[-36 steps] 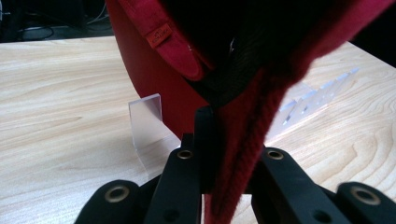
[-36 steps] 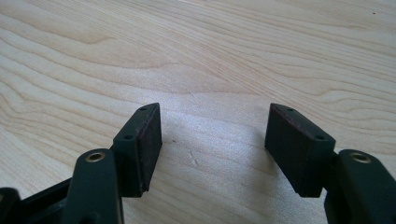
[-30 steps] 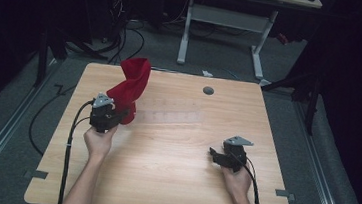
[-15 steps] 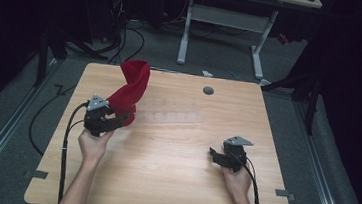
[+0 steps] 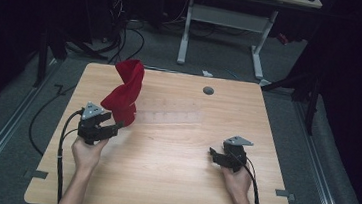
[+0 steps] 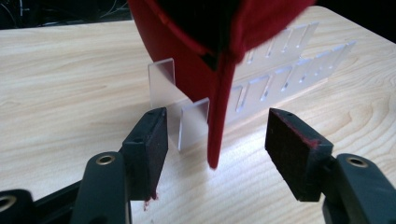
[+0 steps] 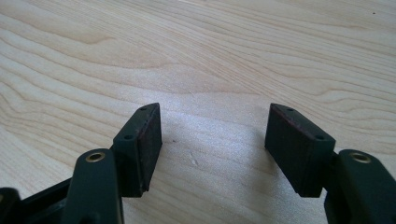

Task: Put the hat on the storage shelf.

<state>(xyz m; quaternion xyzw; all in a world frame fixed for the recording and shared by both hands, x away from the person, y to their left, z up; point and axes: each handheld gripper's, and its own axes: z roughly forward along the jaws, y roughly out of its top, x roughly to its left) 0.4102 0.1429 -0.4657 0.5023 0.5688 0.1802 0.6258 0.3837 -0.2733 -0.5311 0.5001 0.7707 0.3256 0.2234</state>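
Pale wood-grain table [image 5: 172, 176] is seen lit against a dark room with cables and a desk frame on the grey floor beyond; a red cap [image 5: 123, 94] is propped upright on a clear slotted acrylic rack [image 5: 170, 116] at the far left. Both the left gripper [image 6: 212, 135] and right gripper [image 7: 212, 135] are held spread, nothing pinched, the cap's brim edge hanging between the left jaws. It is judged that the light rack could be tipped or dragged if the brim were pulled sideways

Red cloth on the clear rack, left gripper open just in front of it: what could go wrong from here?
The red cloth drapes over the clear slotted rack, with one edge hanging between the open jaws of the left gripper. Closing could pinch a clear rack tab as well. Pulling the cloth might drag or tip the light rack. The right gripper sits apart, not steadying it.
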